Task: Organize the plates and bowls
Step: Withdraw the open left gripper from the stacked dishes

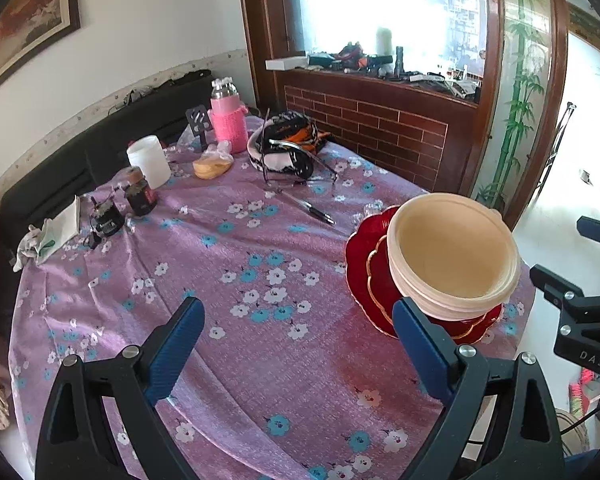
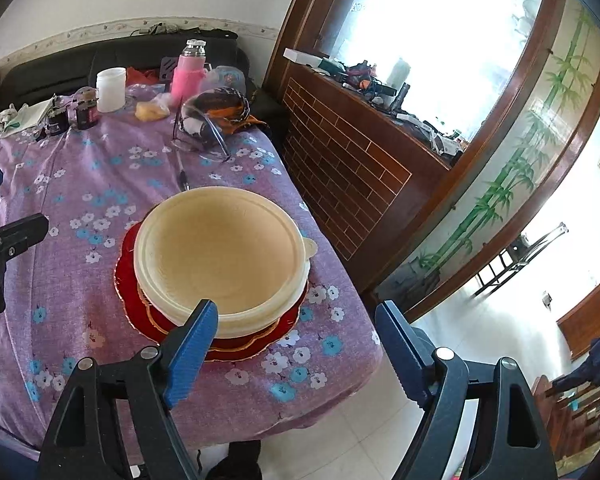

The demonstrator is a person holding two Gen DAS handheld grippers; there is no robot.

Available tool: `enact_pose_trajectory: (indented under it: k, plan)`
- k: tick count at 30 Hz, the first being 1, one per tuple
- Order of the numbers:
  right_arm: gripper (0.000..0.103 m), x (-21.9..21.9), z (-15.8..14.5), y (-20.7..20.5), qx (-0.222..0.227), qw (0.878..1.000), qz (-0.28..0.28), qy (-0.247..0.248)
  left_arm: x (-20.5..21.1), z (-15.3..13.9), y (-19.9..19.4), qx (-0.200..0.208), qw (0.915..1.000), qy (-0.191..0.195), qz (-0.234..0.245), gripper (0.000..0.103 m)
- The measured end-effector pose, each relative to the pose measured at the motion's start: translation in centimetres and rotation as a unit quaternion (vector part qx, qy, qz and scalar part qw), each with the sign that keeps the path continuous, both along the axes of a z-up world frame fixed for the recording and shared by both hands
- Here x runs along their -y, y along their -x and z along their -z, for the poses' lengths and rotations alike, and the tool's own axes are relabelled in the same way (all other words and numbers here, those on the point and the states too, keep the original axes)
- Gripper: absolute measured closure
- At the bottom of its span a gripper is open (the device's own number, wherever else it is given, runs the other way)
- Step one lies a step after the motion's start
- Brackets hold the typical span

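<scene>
Smooth cream bowls (image 2: 220, 256) nested on scalloped, gold-rimmed red plates (image 2: 140, 312), floral purple tablecloth (image 1: 220, 280). Left gripper (image 1: 296, 320) and right gripper (image 2: 296, 320) hover spread, empty.

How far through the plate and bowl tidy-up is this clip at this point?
It looks close to finished. Done: the cream bowls sit nested on the stacked red plates near the table edge. In hand: nothing; the left gripper and right gripper are both open and empty, near the stack. Left: no other plates or bowls show on the tablecloth, so at most a final straightening.
</scene>
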State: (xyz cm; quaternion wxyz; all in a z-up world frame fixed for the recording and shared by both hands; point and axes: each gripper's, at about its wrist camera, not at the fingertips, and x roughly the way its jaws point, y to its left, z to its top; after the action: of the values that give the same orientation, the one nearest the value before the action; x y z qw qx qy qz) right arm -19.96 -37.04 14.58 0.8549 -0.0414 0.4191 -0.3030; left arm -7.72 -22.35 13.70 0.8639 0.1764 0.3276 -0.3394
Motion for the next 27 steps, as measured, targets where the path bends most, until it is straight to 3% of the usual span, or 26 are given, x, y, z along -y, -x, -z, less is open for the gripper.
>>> enact_pose_trajectory:
  k: [5,12,16,24,27]
  plan:
    - [0.019,-0.5,0.1,-0.1,0.001,1.000,-0.002,0.000,-0.1,-0.6,0.2,0.014,0.9998,-0.013,-0.009,0.001]
    - [0.019,-0.7,0.2,0.0,0.006,1.000,-0.004,-0.015,0.3,-1.2,-0.4,0.007,0.9975,-0.065,-0.028,0.001]
    - [0.019,-0.5,0.1,0.3,0.020,0.999,0.000,-0.028,-0.2,-2.2,0.1,0.019,0.9981,-0.054,-0.023,0.001]
    - [0.019,-0.3,-0.4,1.1,0.061,0.995,-0.002,-0.074,0.6,-2.2,2.7,0.019,0.9964,-0.055,0.061,0.001]
    - [0.019,-0.2,-0.4,1.3,0.067,0.994,0.001,-0.087,0.7,-2.1,3.2,0.021,0.9961,-0.051,0.069,0.001]
